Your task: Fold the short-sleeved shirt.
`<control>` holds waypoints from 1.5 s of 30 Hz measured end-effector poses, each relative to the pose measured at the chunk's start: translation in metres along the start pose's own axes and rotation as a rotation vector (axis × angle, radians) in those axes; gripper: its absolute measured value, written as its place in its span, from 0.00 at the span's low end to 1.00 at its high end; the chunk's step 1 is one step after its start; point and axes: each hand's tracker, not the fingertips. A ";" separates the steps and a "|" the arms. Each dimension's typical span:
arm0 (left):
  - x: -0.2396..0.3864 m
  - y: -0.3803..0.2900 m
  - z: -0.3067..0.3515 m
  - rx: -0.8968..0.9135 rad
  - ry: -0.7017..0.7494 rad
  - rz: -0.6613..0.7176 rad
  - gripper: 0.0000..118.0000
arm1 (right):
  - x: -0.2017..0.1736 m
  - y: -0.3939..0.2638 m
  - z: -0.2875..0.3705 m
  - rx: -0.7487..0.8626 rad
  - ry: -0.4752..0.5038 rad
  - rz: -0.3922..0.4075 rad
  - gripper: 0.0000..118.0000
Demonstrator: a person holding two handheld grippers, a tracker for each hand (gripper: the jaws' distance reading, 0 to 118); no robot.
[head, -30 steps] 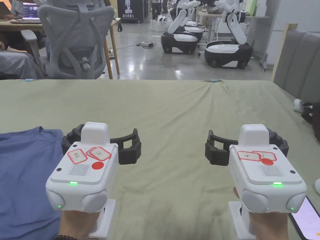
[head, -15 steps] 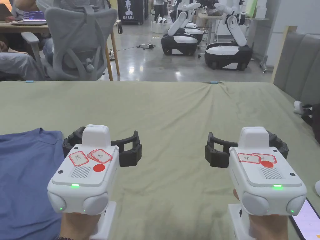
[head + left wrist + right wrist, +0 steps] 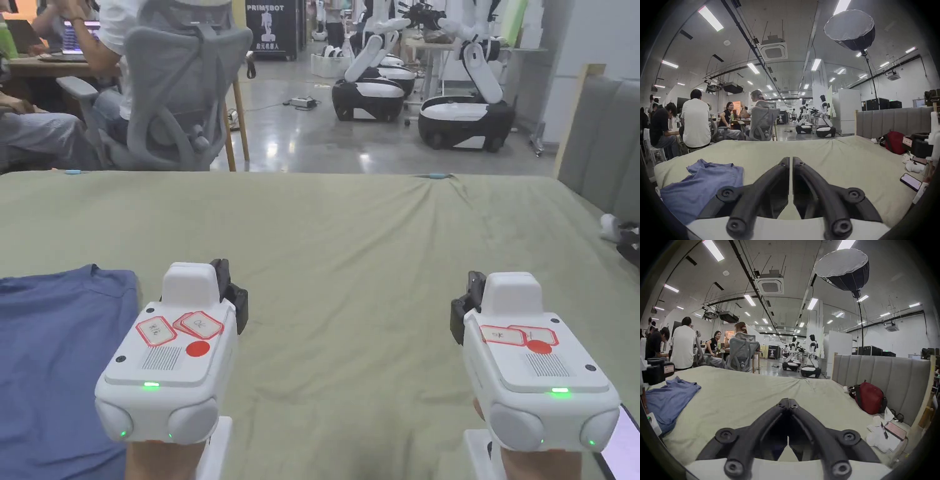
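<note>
- The left gripper [image 3: 232,294] hovers over the bed [image 3: 350,237], jaws closed on nothing.
- The right gripper [image 3: 465,306] likewise, jaws closed, empty.
- The blue shirt [image 3: 56,362] lies left of the left gripper.

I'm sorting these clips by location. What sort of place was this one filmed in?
Probably a robotics lab or open workshop, not a home. White wheeled robots stand on the polished floor, people sit at desks nearby, and a studio light hangs over a bed where a blue shirt lies.
</note>
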 end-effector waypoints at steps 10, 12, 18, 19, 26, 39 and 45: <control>-0.118 0.001 0.059 -0.026 0.290 -0.007 0.02 | -0.142 0.024 -0.021 0.045 0.351 -0.006 0.00; -0.142 0.000 0.076 -0.042 0.353 0.005 0.02 | -0.175 0.029 -0.016 0.059 0.449 -0.009 0.00; -0.173 -0.002 0.095 -0.057 0.421 0.026 0.02 | -0.229 0.036 -0.004 0.076 0.547 0.029 0.00; -0.172 -0.002 0.095 -0.058 0.417 0.022 0.02 | -0.230 0.036 -0.003 0.076 0.548 0.031 0.00; -0.170 0.003 0.060 -0.212 0.377 0.043 0.02 | -0.219 0.037 -0.013 0.063 0.535 0.015 0.00; -0.264 -0.054 -0.239 -0.775 0.180 0.167 0.90 | -0.211 0.008 -0.069 -0.014 0.524 0.004 0.00; -0.280 -0.124 -0.294 -0.941 0.165 0.200 0.58 | -0.204 0.001 -0.096 -0.026 0.496 0.013 0.00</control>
